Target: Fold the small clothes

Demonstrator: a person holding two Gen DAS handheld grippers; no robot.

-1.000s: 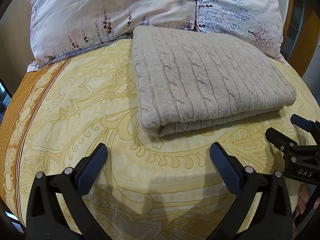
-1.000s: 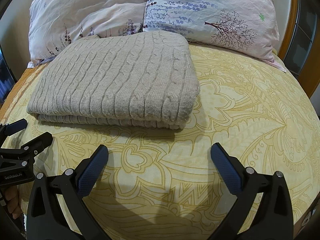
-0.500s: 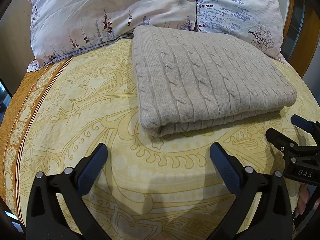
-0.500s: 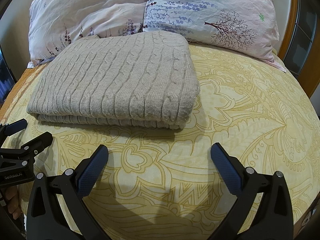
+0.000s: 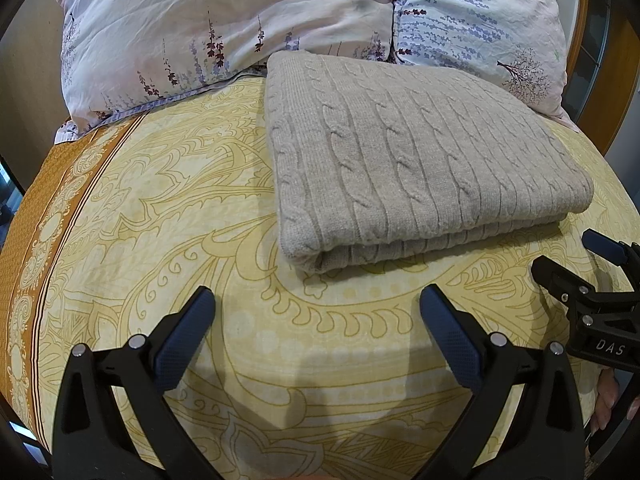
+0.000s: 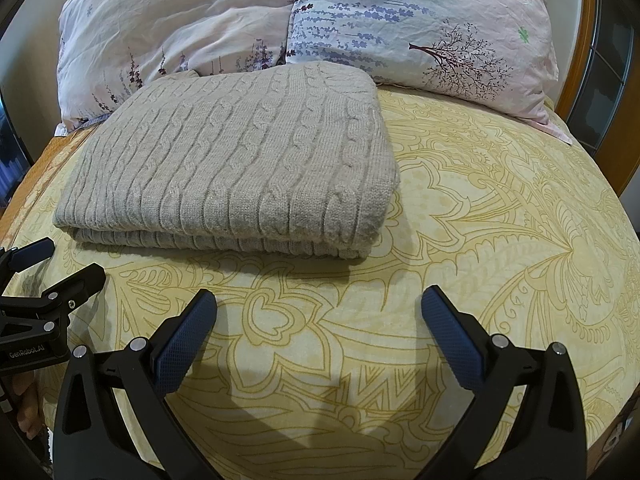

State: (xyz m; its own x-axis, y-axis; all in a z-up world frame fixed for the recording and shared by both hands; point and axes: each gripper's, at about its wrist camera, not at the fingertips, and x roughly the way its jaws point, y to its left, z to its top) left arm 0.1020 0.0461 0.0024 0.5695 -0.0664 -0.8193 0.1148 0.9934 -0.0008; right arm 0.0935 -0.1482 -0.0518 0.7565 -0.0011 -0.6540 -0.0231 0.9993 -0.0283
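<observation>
From the left wrist view, the grey cable-knit sweater (image 5: 420, 160) lies folded into a thick rectangle on the yellow patterned bedspread (image 5: 160, 220), its far edge close against the floral pillows (image 5: 240, 32). The left gripper (image 5: 316, 320) hovers just short of the sweater's near left corner, fingers spread wide and empty. The right gripper (image 5: 596, 276) shows near the sweater's near right corner.

From the right wrist view, the sweater (image 6: 248, 160) sits ahead and to the left, layered edges facing the camera. The right gripper (image 6: 318, 320) is also splayed open, holding nothing, apart from the sweater. The knit looks soft, bulky and fairly heavy, likely to sag and slide open; pinching all layers at the near corners seems safest, though the layer count is hard to read.
</observation>
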